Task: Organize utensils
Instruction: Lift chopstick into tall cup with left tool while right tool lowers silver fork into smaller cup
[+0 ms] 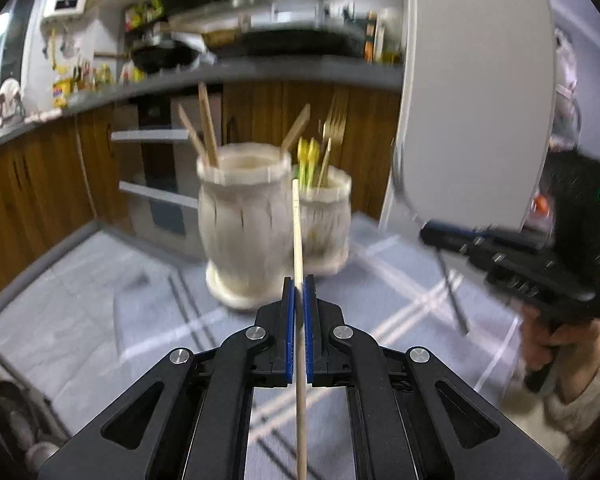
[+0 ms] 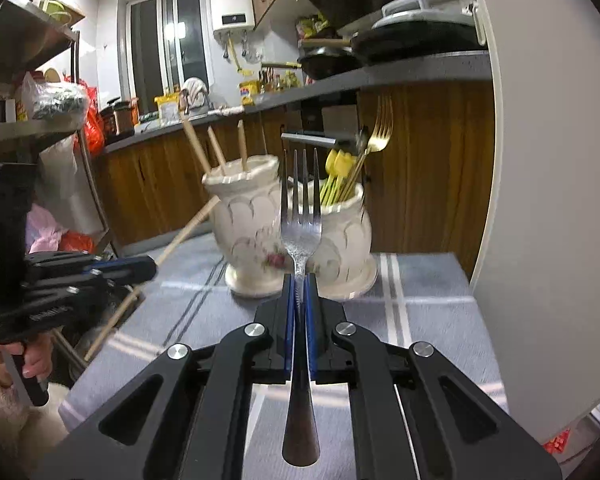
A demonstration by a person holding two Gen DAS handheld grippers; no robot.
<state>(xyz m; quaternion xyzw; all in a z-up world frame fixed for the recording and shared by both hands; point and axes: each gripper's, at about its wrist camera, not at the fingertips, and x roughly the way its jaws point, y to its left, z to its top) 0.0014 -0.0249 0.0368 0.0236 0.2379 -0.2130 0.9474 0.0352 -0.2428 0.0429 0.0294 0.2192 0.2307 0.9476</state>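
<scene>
My left gripper (image 1: 299, 285) is shut on a wooden chopstick (image 1: 297, 232) that points up toward the two white ceramic vases. The nearer vase (image 1: 245, 224) holds several wooden chopsticks (image 1: 207, 124). The vase behind it (image 1: 327, 226) holds a gold fork (image 1: 334, 128) and yellow-topped picks (image 1: 308, 160). My right gripper (image 2: 299, 280) is shut on a silver fork (image 2: 301, 216), tines up, in front of both vases (image 2: 249, 224) (image 2: 346, 236). The right gripper also shows in the left wrist view (image 1: 432, 236), the left gripper in the right wrist view (image 2: 148, 268).
The vases stand on a grey striped tablecloth (image 1: 400, 308). A white rounded chair back (image 1: 476, 88) rises at the right. Wooden kitchen cabinets (image 1: 36, 184) and a dark countertop with pans lie behind. A metal shelf rack (image 2: 32, 80) stands at the left.
</scene>
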